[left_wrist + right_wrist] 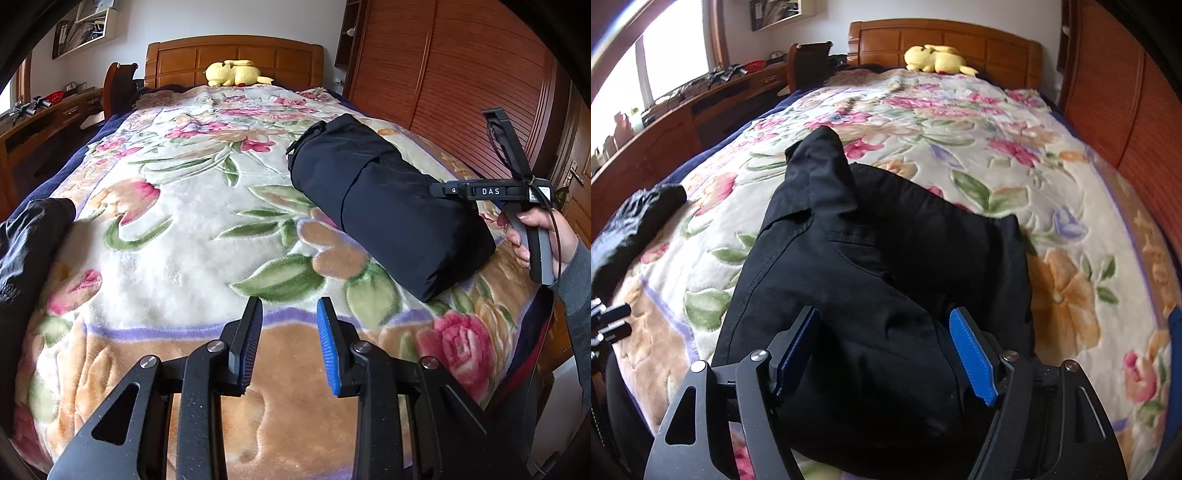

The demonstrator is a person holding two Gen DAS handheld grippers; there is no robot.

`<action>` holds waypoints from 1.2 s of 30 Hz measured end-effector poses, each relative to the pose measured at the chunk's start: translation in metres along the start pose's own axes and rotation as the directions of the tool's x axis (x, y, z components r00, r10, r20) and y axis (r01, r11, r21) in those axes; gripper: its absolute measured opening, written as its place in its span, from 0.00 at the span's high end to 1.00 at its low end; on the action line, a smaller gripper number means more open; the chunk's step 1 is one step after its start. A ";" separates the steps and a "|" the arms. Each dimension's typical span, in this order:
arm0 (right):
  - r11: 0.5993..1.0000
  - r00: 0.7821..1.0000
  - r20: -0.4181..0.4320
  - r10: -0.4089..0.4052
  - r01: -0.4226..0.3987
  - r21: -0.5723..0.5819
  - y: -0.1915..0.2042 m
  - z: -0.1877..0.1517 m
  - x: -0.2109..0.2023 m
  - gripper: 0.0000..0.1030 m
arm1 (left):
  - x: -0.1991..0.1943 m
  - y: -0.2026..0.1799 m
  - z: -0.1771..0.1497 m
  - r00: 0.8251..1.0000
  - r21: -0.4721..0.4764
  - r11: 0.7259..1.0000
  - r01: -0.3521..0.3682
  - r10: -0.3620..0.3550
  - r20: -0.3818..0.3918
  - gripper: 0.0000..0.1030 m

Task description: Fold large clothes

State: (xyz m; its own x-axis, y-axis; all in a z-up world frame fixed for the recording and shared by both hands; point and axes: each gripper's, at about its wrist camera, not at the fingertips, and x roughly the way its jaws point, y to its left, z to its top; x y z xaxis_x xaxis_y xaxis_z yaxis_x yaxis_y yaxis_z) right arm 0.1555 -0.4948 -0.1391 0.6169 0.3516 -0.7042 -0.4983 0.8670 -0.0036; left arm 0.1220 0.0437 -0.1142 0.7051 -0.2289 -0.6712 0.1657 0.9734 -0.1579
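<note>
Now folded into a thick bundle, black garment (388,206) lying on floral blanket (177,236) toward its right side; left gripper (290,343) parted over bare blanket, holding nothing; right gripper (886,354) spread wide, straddling bundle's near end without pinching

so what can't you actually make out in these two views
- Near end of the folded black garment: right wrist view, hidden behind the right gripper, so whether its pads touch the cloth is unclear.
- Second dark garment: cut off by the left edge in the left wrist view, blurred in the right; type unreadable.
- Items on the desk: too small in both views.
- Left gripper: nothing between its fingers.
</note>
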 end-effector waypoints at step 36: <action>0.978 0.974 0.114 0.194 -0.201 0.049 -0.037 -0.057 -0.022 0.94 | 0.066 -0.033 0.039 0.997 0.070 0.995 0.070 -0.069 -0.017 0.69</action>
State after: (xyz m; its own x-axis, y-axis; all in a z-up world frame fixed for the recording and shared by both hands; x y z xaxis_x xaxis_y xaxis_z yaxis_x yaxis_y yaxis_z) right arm 0.1252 -0.5550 -0.1639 0.5738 0.5512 -0.6058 -0.5813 0.7951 0.1729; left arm 0.1897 -0.0039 -0.1249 0.6803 -0.2952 -0.6709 0.2623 0.9527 -0.1532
